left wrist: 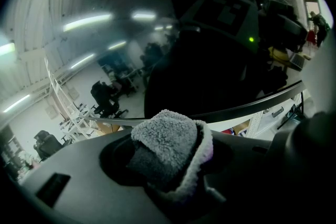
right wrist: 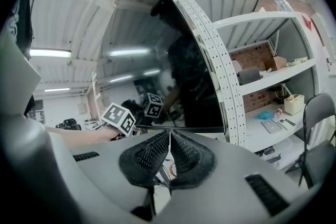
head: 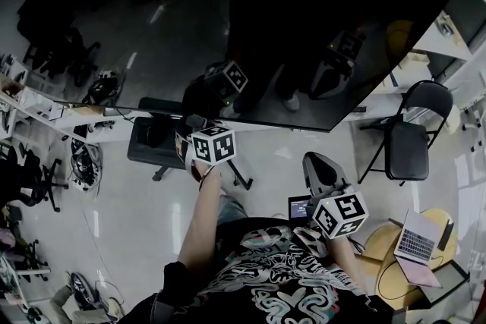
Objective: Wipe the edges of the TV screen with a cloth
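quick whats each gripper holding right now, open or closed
left gripper: shut on the grey cloth.
right gripper: shut, nothing between the jaws.

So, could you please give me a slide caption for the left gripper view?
Left gripper shut on a grey fleecy cloth at the lower edge of the TV screen.

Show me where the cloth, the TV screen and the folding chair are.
cloth (left wrist: 170,147), left gripper view, on its fluffy grey top fold.
TV screen (head: 228,11), head view, on the dark glass.
folding chair (head: 408,150), head view, on its seat.
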Tool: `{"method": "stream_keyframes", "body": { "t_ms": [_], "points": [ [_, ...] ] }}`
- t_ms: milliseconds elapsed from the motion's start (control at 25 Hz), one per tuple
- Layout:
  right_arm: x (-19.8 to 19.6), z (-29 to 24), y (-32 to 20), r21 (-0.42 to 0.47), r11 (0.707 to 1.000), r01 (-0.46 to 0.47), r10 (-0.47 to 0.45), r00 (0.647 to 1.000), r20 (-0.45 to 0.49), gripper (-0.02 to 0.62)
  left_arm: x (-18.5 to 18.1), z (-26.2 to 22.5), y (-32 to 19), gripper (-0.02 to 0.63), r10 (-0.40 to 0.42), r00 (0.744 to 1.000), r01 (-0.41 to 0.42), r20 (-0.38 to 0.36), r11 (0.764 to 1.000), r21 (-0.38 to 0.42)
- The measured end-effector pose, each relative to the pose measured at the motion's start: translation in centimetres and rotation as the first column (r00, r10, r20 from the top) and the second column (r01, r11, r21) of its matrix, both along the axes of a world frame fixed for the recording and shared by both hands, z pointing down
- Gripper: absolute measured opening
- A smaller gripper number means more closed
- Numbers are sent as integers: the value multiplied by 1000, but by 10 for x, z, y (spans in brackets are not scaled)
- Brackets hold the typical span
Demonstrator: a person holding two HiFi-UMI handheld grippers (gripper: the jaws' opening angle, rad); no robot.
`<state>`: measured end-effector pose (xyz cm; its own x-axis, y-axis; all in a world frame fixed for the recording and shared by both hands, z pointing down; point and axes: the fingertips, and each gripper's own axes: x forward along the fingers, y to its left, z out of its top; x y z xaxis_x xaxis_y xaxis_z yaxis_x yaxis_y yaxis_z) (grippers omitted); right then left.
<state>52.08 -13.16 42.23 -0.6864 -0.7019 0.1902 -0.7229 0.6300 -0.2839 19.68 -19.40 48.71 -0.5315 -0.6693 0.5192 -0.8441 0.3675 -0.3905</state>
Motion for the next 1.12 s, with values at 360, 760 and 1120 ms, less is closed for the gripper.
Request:
{"method": "stream_keyframes", "body": {
  "t_ms": [360, 760, 1120],
  "points": [
    [13, 6, -3, -15, 1000, -11, 12, 1000, 25, 32, 13, 3, 2, 235, 1, 1000, -1, 10, 1000, 0],
    [-24, 2, -3, -35, 999, -40, 39, 999, -18, 32, 13, 1, 1, 235, 20, 998, -19, -54, 999, 27],
    [-69, 4, 9, -78, 995, -62, 59, 998, -33, 32, 10, 0, -3, 235, 29, 995, -25, -93, 999, 44]
  ]
}}
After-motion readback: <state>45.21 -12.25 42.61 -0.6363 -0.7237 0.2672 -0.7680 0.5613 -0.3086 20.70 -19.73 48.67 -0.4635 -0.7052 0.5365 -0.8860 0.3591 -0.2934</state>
